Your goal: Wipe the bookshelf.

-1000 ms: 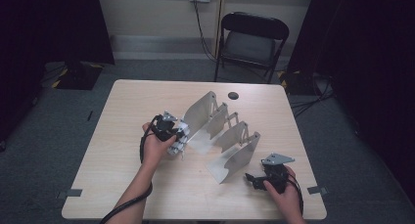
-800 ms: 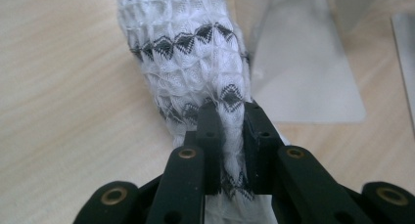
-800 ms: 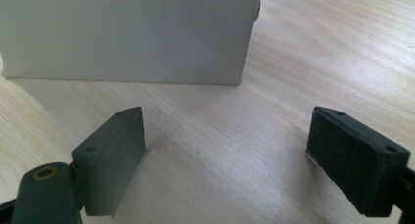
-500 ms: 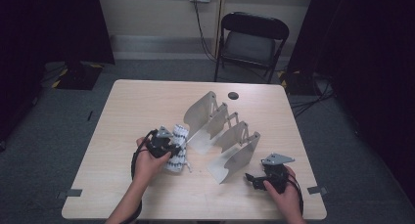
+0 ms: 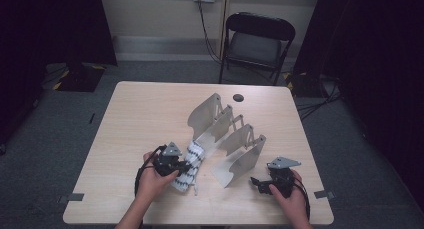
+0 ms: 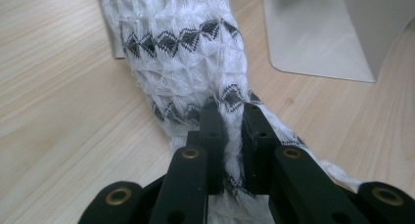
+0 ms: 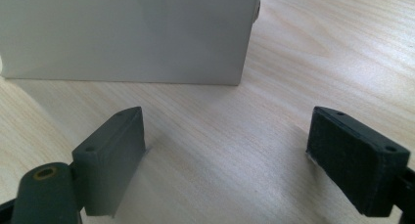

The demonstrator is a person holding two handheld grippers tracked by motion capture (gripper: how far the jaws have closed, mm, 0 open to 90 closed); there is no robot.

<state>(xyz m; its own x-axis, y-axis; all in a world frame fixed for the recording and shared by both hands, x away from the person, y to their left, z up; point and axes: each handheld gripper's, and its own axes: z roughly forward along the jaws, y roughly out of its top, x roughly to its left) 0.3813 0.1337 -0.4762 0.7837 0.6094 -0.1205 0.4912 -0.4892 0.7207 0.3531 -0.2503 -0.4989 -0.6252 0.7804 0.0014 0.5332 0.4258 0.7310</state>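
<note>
A white knitted cloth (image 5: 191, 163) with black diamond bands lies rolled on the wooden table (image 5: 135, 119), just in front of a grey metal rack (image 5: 231, 134) with several upright dividers. My left gripper (image 5: 183, 167) is shut on the cloth's near end. In the left gripper view the jaws (image 6: 232, 111) pinch a fold of the cloth (image 6: 181, 43), with the rack's base (image 6: 318, 33) beyond. My right gripper (image 5: 257, 183) rests near the table's front right, open with nothing between its fingers (image 7: 227, 131). It faces a grey panel of the rack (image 7: 127, 33).
A small black round disc (image 5: 238, 97) sits on the table behind the rack. A black folding chair (image 5: 257, 39) stands past the far edge. The table's front edge is close to both hands.
My left hand has moved toward the table's near edge, drawing the cloth away from the rack. The right hand has stayed put.
</note>
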